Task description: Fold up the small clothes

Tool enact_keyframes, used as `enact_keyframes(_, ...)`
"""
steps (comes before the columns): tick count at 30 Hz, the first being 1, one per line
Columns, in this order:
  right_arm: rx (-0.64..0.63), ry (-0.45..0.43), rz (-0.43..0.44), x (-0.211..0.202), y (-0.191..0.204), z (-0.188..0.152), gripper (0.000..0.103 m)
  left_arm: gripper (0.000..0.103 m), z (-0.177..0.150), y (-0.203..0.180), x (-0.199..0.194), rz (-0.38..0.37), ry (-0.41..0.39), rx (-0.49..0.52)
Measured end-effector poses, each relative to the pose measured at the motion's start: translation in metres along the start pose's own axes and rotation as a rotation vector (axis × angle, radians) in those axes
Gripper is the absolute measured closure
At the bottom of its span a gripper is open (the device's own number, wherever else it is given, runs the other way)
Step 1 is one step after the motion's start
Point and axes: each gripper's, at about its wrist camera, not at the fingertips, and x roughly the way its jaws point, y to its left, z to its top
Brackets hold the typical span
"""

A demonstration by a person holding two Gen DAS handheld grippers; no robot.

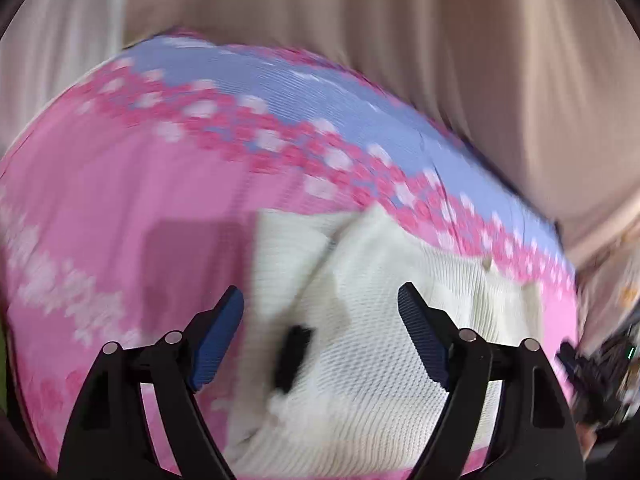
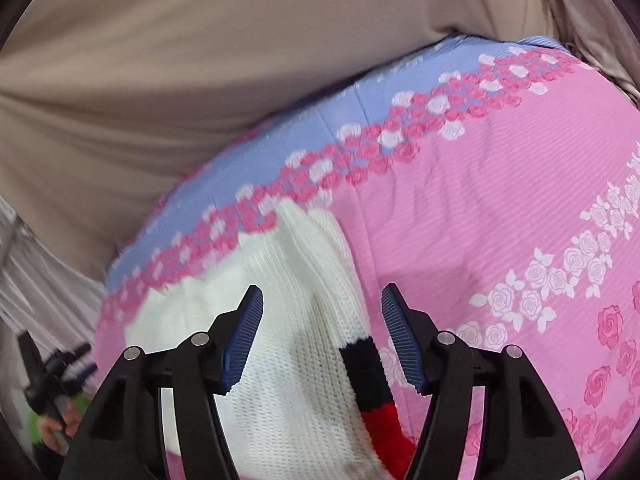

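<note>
Lying across a pink bedsheet (image 1: 120, 184) printed with roses, a white knitted garment (image 1: 360, 320) fills the lower middle of the left wrist view, its ribbed cloth bunched and partly folded over itself. A small black patch (image 1: 294, 356) shows on the knit near 6 o'clock, blurred. The left gripper (image 1: 320, 304) hangs above the garment with its jaws spread wide; the blue pads (image 1: 218, 336) stand clear of the cloth and nothing is caught between them. A lilac band of the sheet (image 1: 320, 100) runs from 11 o'clock toward 3 o'clock, and beyond it hang beige curtains (image 1: 440, 40).

In the right wrist view the same white knitted garment (image 2: 280, 320) lies from 9 o'clock down to 6 o'clock, with a black and red striped cuff (image 2: 376, 392) at its edge near 6 o'clock. The right gripper (image 2: 322, 304) is likewise parted, moderately wide, its pads (image 2: 244, 340) on either side of the knit's edge without pressing on it. The pink bedsheet (image 2: 500, 200) spreads out toward 3 o'clock. At 8 o'clock the other gripper (image 2: 52, 368) appears small and blurred, with part of a hand below it.
</note>
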Motion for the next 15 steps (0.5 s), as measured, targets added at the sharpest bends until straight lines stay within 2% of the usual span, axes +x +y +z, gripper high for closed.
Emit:
enact_keyframes(3,-0.036,0.013,-0.023,0.022,0.012,0.009,0.035,0.023,0.004,-0.019,0.037,0.033,0.072,0.049)
enact_keyframes(5,-0.057,0.022,-0.048,0.037,0.019,0.018,0.035,0.038,0.006,-0.023,0.060,0.030,0.121,0.037)
enact_keyframes(7,-0.078,0.042,-0.075,0.052,0.025,0.025,0.035,0.089,0.009,-0.021,0.074,0.023,0.169,0.011)
enact_keyframes(8,-0.088,0.052,-0.077,0.059,0.026,0.027,0.035,0.095,0.012,-0.017,0.075,-0.010,0.176,-0.029)
enact_keyframes(9,-0.105,0.073,-0.068,0.068,0.027,0.029,0.048,0.096,0.014,-0.012,0.071,-0.039,0.173,-0.066)
enact_keyframes(10,-0.117,0.099,-0.063,0.073,0.028,0.029,0.092,0.096,0.017,-0.007,0.064,-0.054,0.159,-0.097)
enact_keyframes(11,-0.120,0.130,-0.061,0.075,0.029,0.031,0.094,0.096,0.022,-0.002,0.048,-0.080,0.133,-0.122)
enact_keyframes(13,-0.117,0.064,0.004,0.050,0.036,0.034,0.096,0.096,0.027,0.010,0.014,-0.125,0.079,-0.157)
enact_keyframes(15,-0.106,-0.003,0.078,0.018,0.044,0.041,0.096,0.096,0.029,0.020,-0.004,-0.121,0.053,-0.174)
